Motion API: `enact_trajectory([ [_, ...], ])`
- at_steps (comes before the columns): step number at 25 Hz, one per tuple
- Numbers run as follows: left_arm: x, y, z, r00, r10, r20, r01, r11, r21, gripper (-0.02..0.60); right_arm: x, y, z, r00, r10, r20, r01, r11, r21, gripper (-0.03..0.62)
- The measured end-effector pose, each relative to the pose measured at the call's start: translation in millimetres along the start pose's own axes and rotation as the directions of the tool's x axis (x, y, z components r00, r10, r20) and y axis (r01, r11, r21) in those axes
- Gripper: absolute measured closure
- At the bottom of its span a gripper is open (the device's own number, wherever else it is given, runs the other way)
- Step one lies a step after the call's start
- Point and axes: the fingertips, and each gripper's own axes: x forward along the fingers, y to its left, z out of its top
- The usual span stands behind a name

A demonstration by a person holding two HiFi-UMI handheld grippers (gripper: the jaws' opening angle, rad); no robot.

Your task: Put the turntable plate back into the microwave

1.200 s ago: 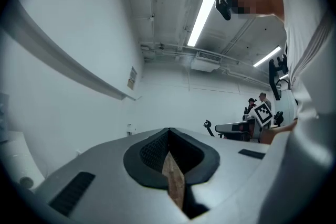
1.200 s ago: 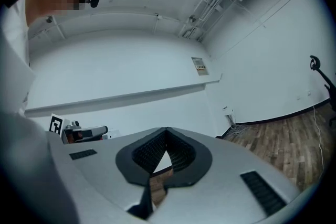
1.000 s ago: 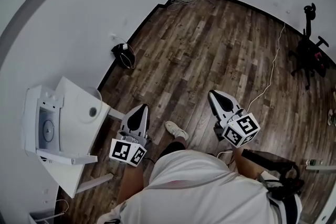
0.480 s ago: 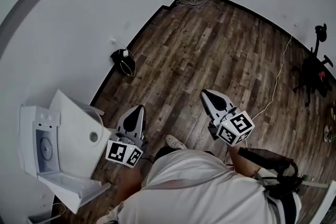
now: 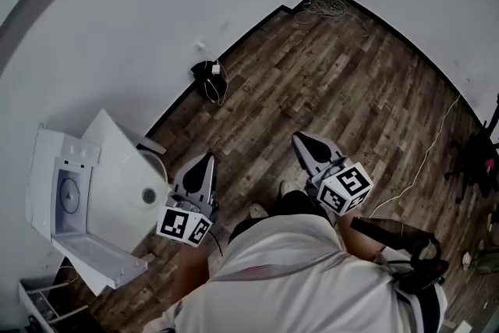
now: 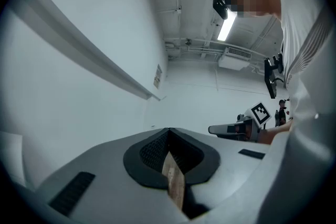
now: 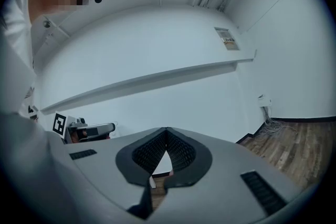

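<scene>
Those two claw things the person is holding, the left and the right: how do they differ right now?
The left gripper sits beside the white table with the open microwave; the right gripper hangs over wooden floor. In the head view the left tip leans slightly right, the right tip clearly left. Both are shut and empty.
</scene>
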Motion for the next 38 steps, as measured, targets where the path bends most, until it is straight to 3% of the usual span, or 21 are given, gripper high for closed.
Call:
enact_trajectory([
  [7,3,53,5,0.990,0.141,0.024,-0.141,0.990,0.000,0.571,75,1,11,0.990,0.142,-0.017,-0.143,0.989,-0.047,0.591],
  [15,63,97,21,0.964,0.260,0.050,-0.262,0.965,0.031,0.571,154,-52,29,0.965,0.260,-0.031,-0.261,0.964,-0.043,0.591],
  [22,118,123,33,0.909,0.414,0.055,-0.416,0.908,0.043,0.571,227,-112,45,0.914,0.398,-0.076,-0.400,0.916,-0.013,0.591],
  [27,107,141,33,0.845,0.534,0.038,-0.535,0.843,0.052,0.571,278,-99,39,0.850,0.517,-0.100,-0.516,0.856,0.035,0.591],
  [31,78,158,35,0.772,0.634,0.051,-0.635,0.771,0.037,0.571,304,-60,26,0.772,0.623,-0.126,-0.623,0.781,0.041,0.591],
  [34,49,161,35,0.729,0.680,0.077,-0.684,0.729,0.029,0.571,318,-26,13,0.709,0.689,-0.152,-0.689,0.722,0.063,0.591],
  [38,7,175,32,0.643,0.760,0.096,-0.764,0.646,0.010,0.571,332,22,4,0.620,0.762,-0.184,-0.764,0.640,0.075,0.591],
])
